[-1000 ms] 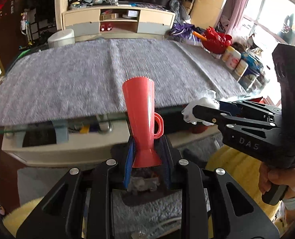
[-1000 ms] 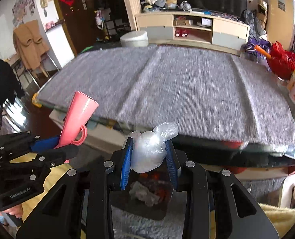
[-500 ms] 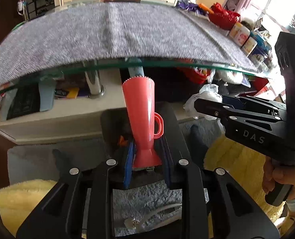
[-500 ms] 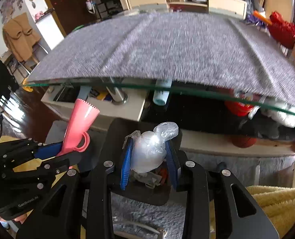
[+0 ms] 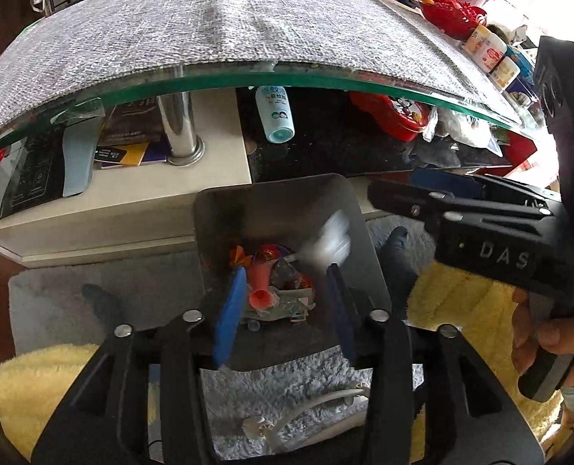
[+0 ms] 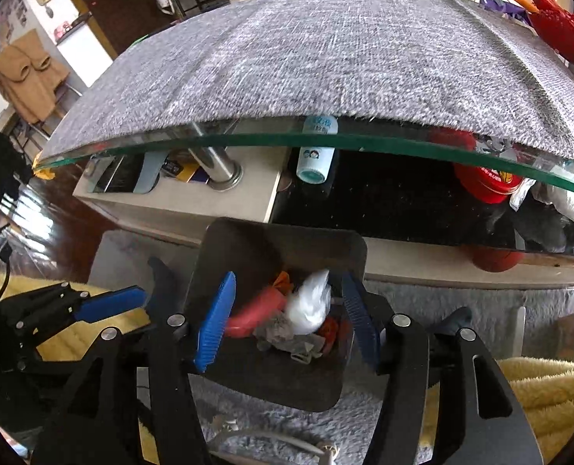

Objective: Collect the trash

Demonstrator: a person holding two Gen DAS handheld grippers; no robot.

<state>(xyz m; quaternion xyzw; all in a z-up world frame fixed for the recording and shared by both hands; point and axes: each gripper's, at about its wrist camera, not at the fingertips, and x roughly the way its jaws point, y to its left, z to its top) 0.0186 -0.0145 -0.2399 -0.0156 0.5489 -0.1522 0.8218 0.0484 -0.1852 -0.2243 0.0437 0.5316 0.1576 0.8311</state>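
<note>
A dark square trash bin (image 5: 271,209) (image 6: 263,248) stands on the floor below the table edge, with mixed trash inside. My left gripper (image 5: 283,306) is open above it; the red plastic cup (image 5: 261,286) (image 6: 254,312) lies in the bin among the trash. My right gripper (image 6: 283,314) is open over the bin too; the white plastic bag (image 6: 310,304) is loose between its fingers, blurred in the left wrist view (image 5: 331,238). The right gripper (image 5: 434,190) shows at the right of the left wrist view, the left gripper (image 6: 104,304) at the left of the right wrist view.
A glass table (image 5: 325,83) covered by a grey cloth (image 6: 325,50) overhangs the bin. Under it are a shelf with a white bottle (image 5: 275,114), a chrome leg (image 5: 178,128) and a red tin (image 6: 484,178). Grey rug (image 5: 132,290), yellow blanket (image 6: 539,383) and a white cable (image 5: 318,407) lie below.
Both grippers have tilted down over the bin and opened. The red cup has dropped from the left gripper into the bin, and the white bag has left the right gripper's grip.
</note>
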